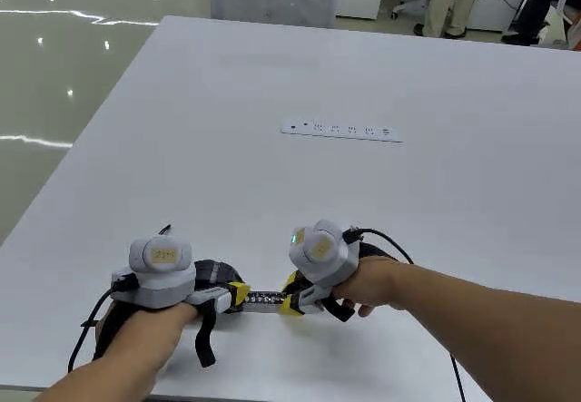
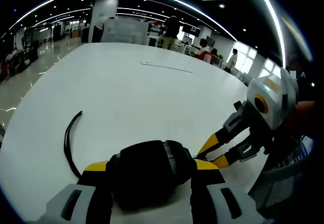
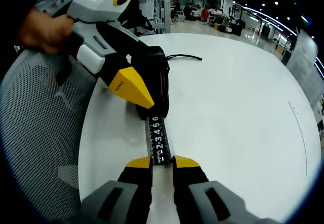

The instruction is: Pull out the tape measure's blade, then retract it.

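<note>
The tape measure sits near the worktop's front edge, around 7 o'clock — a rounded black case, probably rubbery and easy to hold, clamped across its sides by the left gripper. Its blade, thin and printed, likely springy and sharp-edged, runs briefly toward 3 o'clock — tip pinched by the right gripper, jaws nearly together. A white power strip lies toward 12.

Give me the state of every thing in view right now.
Left gripper: shut on the case.
Right gripper: shut on the blade tip.
Case: held at table level.
Blade: pulled out a short way.
Strap: slack on the table.
Power strip: flat, untouched.
</note>
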Demonstrator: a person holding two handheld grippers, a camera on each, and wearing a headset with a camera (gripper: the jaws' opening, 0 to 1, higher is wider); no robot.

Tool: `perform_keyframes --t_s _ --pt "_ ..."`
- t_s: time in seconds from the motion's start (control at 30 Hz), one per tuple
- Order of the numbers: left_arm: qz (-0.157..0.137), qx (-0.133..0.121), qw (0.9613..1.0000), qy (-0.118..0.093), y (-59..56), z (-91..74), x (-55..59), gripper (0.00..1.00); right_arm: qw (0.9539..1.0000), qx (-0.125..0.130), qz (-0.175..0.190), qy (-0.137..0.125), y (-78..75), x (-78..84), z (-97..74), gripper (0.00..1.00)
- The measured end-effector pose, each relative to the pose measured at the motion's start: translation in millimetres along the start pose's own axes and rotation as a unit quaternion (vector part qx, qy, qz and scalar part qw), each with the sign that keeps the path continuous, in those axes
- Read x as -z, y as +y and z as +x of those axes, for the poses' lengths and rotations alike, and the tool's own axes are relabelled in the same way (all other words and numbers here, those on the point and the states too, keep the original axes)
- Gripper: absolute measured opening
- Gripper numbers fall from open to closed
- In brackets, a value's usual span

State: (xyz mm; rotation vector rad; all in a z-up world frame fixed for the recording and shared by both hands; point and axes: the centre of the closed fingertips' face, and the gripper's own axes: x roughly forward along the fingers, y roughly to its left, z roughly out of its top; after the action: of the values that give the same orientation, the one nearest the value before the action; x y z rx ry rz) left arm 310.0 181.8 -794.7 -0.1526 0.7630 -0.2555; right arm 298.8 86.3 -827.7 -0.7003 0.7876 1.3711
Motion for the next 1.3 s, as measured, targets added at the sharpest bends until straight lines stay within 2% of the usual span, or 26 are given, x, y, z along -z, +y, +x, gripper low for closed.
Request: perform_keyframes --t_s 0.63,1.3 --pt "-0.005 -0.002 1.0 0.0 -0.4 -0.5 0.0 0.59 0.9997 -0.006 0.002 -0.023 3.0 -22.1 14.0 0.14" --pt "-0.008 -0.002 1.0 -0.001 -0.8 0.5 -0.6 0.59 0.9997 -0.016 -0.013 -0.01 5.7 -34.4 23.6 0.14"
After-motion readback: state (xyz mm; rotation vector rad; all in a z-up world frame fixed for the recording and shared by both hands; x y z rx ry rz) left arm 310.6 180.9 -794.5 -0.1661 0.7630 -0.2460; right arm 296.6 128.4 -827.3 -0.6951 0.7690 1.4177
